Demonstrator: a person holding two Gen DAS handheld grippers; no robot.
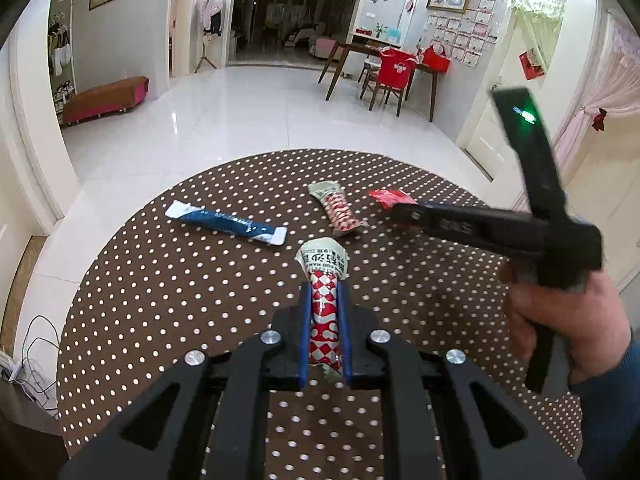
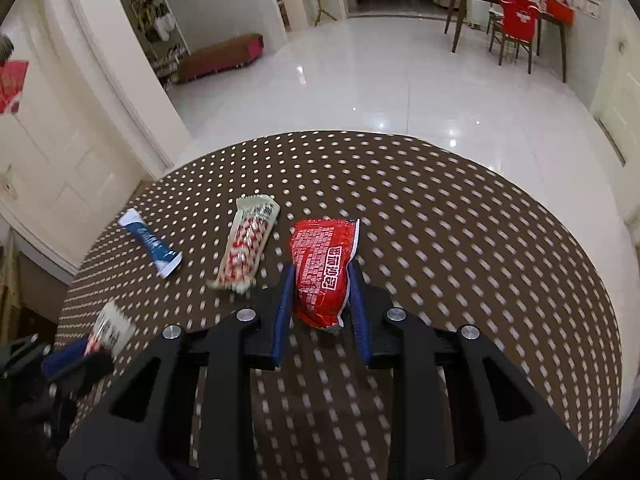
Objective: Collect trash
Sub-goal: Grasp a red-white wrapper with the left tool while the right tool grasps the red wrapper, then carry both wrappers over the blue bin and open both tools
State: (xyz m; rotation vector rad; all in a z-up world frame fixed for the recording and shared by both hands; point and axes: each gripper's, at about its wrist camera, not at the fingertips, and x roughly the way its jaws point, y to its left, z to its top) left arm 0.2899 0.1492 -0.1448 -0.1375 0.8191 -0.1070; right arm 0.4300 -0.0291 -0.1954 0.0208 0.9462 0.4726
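Note:
My left gripper (image 1: 325, 286) is shut on a red-and-white checked wrapper (image 1: 325, 300) and holds it over the brown dotted table (image 1: 160, 300). It also shows at the lower left of the right wrist view (image 2: 110, 330). My right gripper (image 2: 322, 270) has its blue fingers (image 2: 282, 304) on both sides of a red wrapper (image 2: 324, 264), touching or nearly touching it. The red wrapper also shows in the left wrist view (image 1: 390, 198). A second checked wrapper (image 1: 338, 210) (image 2: 248, 248) and a blue-and-white wrapper (image 1: 228, 222) (image 2: 150, 244) lie flat on the table.
The round table's far edge (image 2: 360, 136) borders a glossy white tiled floor (image 1: 248, 112). A wooden table with a red-covered chair (image 1: 394, 70) stands at the back right. A low bench (image 1: 104, 98) stands by the left wall. Cables (image 1: 36, 360) lie on the floor at left.

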